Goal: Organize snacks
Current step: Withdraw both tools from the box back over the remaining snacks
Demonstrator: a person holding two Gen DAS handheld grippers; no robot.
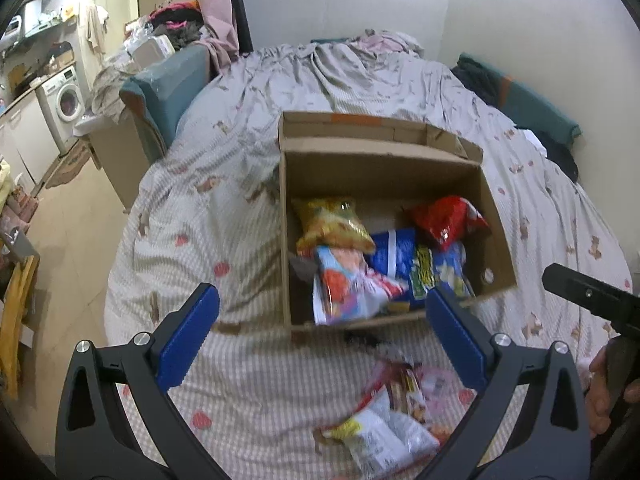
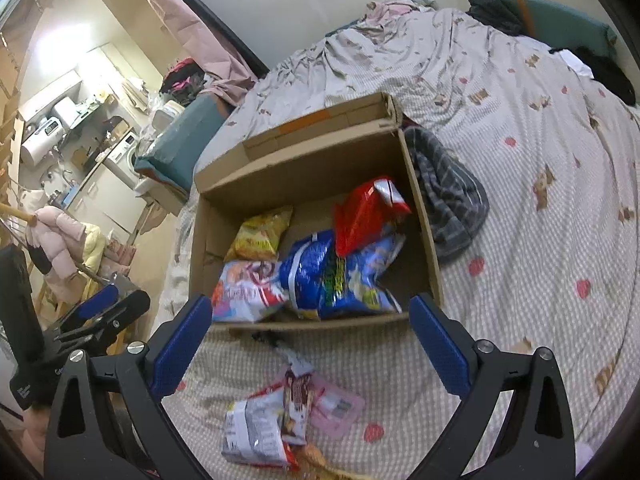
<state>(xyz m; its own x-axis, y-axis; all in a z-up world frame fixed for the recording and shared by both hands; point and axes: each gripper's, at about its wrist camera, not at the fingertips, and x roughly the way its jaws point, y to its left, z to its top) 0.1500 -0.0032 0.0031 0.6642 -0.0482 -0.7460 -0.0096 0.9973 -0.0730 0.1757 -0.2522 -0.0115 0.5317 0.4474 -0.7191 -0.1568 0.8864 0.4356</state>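
An open cardboard box (image 1: 384, 172) is seen standing on a bed covered with a patterned bedspread (image 1: 240, 240), its far flap raised and its near wall low toward both cameras. Four snack bags are lodged inside: a yellow bag (image 1: 332, 224) against the left wall, a red bag (image 1: 448, 216) propped at the right rear, a blue bag (image 1: 404, 256) across the middle, and a pale bag with pink print (image 1: 348, 288) leaning on the near wall. Bare box floor is visible at the rear centre and the right front corner. A loose cluster of snack packets (image 2: 280, 420) is found on the bedspread in front of the box, clear of its near edge. The left gripper (image 1: 324, 340) is held above the bedspread between box and packets, its jaws spread wide with nothing between them. The right gripper (image 2: 310, 344) is likewise spread wide and empty; no pad touches any item. A striped grey cloth (image 2: 452, 200) lies against the right outer wall of the box. Open bedspread extends to the right of the box; to the left the bed edge drops to the floor (image 1: 76, 240). In the left wrist view a hand (image 1: 608, 392) is seen at the right margin.
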